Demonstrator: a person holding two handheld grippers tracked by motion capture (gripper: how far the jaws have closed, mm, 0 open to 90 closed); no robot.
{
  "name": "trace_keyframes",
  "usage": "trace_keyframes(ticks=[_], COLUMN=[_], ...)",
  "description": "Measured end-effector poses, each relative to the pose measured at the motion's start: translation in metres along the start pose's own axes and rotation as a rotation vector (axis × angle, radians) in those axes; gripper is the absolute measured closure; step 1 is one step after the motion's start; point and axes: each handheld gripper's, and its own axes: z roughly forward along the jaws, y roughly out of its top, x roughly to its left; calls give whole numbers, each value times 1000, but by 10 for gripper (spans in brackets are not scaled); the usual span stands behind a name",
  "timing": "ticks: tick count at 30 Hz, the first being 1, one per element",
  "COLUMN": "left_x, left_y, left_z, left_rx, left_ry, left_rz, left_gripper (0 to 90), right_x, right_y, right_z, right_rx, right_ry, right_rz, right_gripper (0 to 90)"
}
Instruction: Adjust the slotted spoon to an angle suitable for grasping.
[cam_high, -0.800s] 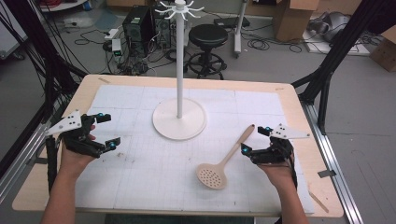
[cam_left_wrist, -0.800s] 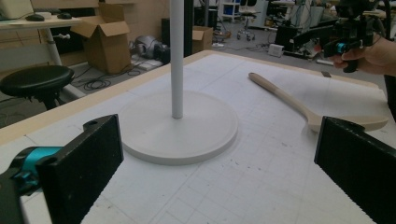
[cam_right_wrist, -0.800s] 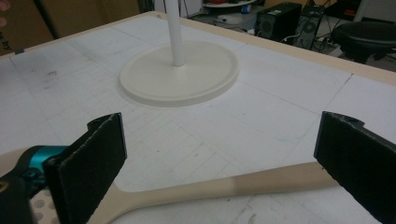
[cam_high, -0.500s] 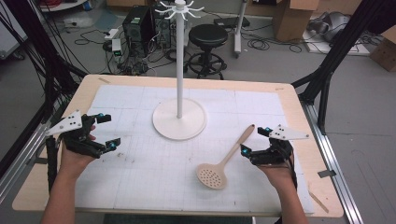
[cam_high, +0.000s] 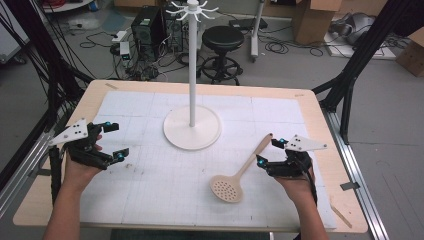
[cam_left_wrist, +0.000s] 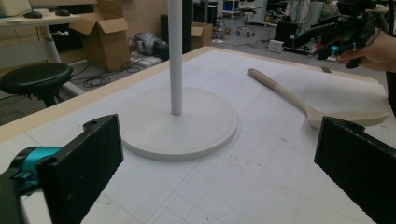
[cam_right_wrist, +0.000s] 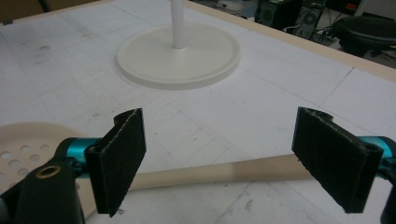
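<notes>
A beige slotted spoon (cam_high: 226, 188) lies flat on the white mat, its handle pointing up and to the right toward the far edge. My right gripper (cam_high: 270, 151) stands open right beside the handle. In the right gripper view the handle (cam_right_wrist: 224, 171) runs across below the gap between the two black jaws of that gripper (cam_right_wrist: 226, 156), and the perforated head (cam_right_wrist: 21, 142) shows at the left. My left gripper (cam_high: 117, 141) is open at the mat's left side, holding nothing. The left gripper (cam_left_wrist: 219, 168) looks across at the spoon (cam_left_wrist: 299, 100) and the right gripper (cam_left_wrist: 343, 32).
A white hook stand (cam_high: 192, 65) rises from a round base (cam_high: 192, 131) at the table's middle back; the base (cam_left_wrist: 180, 123) also lies ahead of the left jaws and the base (cam_right_wrist: 180, 56) ahead of the right. The wooden table edge (cam_high: 330, 150) frames the mat.
</notes>
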Motion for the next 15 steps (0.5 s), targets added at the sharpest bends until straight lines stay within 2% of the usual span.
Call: trace_keyframes(ticks=[3, 4, 5, 7, 8, 10, 11, 12, 15], left_x=[1, 2, 2, 2, 2, 2, 2, 2, 2], left_y=[-2, -3, -3, -4, -4, -3, -3, -3, -4], left_z=[0, 0, 0, 0, -1, 0, 0, 0, 0], left_rx=[8, 12, 13, 10, 11, 5, 5, 10, 13], left_ry=[4, 4, 6, 7, 4, 2, 2, 1, 1], left_rz=[-9, -10, -14, -17, -14, -16, -16, -14, -14], left_gripper=[17, 17, 17, 17, 17, 17, 17, 17, 17], right_x=[0, 0, 0, -1, -1, -6, -6, -10, -13], right_y=[0, 1, 1, 2, 2, 5, 5, 7, 9], right_z=[1, 3, 3, 7, 7, 16, 16, 24, 32], right_rx=[10, 20, 20, 38, 38, 52, 52, 79, 106], right_ry=[7, 10, 10, 11, 11, -11, -11, -23, -33], right_rz=[1, -5, -5, 1, 1, -15, -15, -8, -2], right_gripper=[266, 343, 343, 428, 428, 488, 488, 555, 595])
